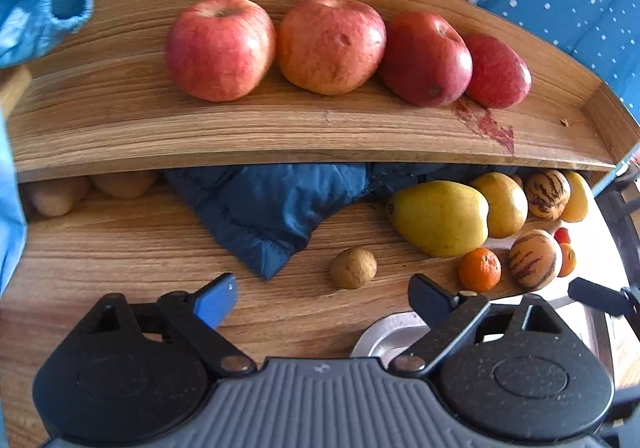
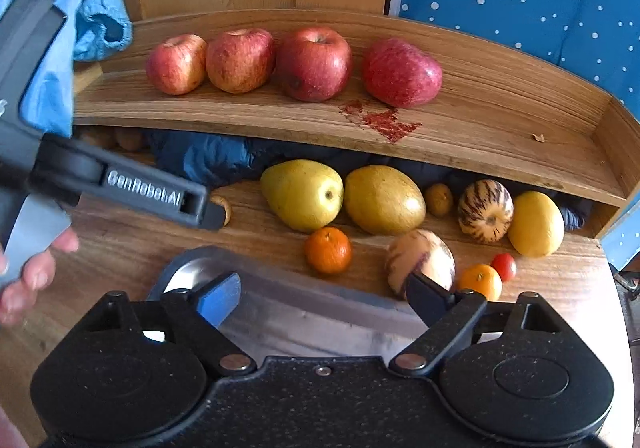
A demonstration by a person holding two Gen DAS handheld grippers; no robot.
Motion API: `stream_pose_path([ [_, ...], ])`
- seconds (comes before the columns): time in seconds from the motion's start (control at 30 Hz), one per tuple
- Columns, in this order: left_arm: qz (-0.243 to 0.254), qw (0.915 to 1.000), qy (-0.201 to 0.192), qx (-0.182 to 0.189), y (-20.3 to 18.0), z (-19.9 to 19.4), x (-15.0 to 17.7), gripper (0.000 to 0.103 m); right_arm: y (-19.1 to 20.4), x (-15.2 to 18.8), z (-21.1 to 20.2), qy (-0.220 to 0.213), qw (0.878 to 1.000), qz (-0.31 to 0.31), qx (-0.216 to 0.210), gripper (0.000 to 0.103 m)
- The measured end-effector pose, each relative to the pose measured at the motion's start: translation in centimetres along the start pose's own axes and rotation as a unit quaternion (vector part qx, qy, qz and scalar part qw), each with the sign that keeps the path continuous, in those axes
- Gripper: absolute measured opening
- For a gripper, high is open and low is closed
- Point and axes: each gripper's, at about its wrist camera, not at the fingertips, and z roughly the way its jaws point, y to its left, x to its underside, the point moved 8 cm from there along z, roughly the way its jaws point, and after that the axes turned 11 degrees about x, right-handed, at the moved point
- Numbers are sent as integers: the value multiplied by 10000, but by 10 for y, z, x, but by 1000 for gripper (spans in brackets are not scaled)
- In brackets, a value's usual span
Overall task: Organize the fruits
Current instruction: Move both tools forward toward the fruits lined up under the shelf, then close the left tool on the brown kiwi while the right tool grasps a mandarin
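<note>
Hovering: left claw (image 1: 322,298) wide open, empty, above desk (image 1: 120,256) | right claw (image 2: 323,298) wide open, empty, over metal plate (image 2: 188,268) | small brown fruit (image 1: 353,268) just ahead of left claw | pears (image 2: 303,193), tangerines (image 2: 328,250), striped melons (image 2: 485,215) under shelf (image 2: 480,135) | four apples (image 2: 314,63) in a row on shelf

Legible text, one item: "GenRobot.AI", raised grey lettering along the dark grey plastic arm of the left gripper (image 2: 216,215), seen in the right wrist view. No other readable labels, numbers or signs.
</note>
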Motion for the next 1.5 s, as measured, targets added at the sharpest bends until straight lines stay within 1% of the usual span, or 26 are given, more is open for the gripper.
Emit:
stream_pose_path([
  [0.13,156,9997,109,134,-5,10,-1,86,1,-10,15,75,9997,182,116,81],
  [0.17,200,9996,125,157,-6,11,-2,83,2,-12,18,105,9996,230,123,80],
  [0.2,240,9995,139,170,-7,13,-3,81,3,-13,21,124,9995,245,136,77],
  [0.3,303,9992,154,185,-7,17,-6,76,9,-16,28,150,9996,184,174,69],
  [0.43,311,9991,138,254,-5,18,-7,69,14,-17,36,234,9994,127,203,62],
  [0.57,320,9987,196,334,-3,19,-7,53,19,-17,44,310,9993,31,222,55],
  [0.6,294,9986,227,368,-3,21,-6,50,20,-17,45,322,9992,15,229,53],
  [0.67,297,9986,201,388,-3,20,-5,49,22,-18,48,326,9991,-9,274,52],
  [0.8,342,9983,229,410,-4,20,-5,40,20,-19,53,343,9988,20,337,48],
  [0.87,370,9983,225,389,-6,22,-5,38,19,-18,56,404,9984,22,393,46],
  [0.93,349,9985,221,354,-6,22,-6,36,17,-17,59,473,9979,48,437,41],
  [1.03,293,9986,213,391,-6,23,-6,31,18,-16,62,465,9980,34,429,37],
  [1.27,365,9982,242,421,-9,24,-6,30,17,-15,57,342,9983,85,462,36],
  [1.5,472,9977,210,446,-18,20,-6,30,14,-15,31,69,9985,114,532,36],
])
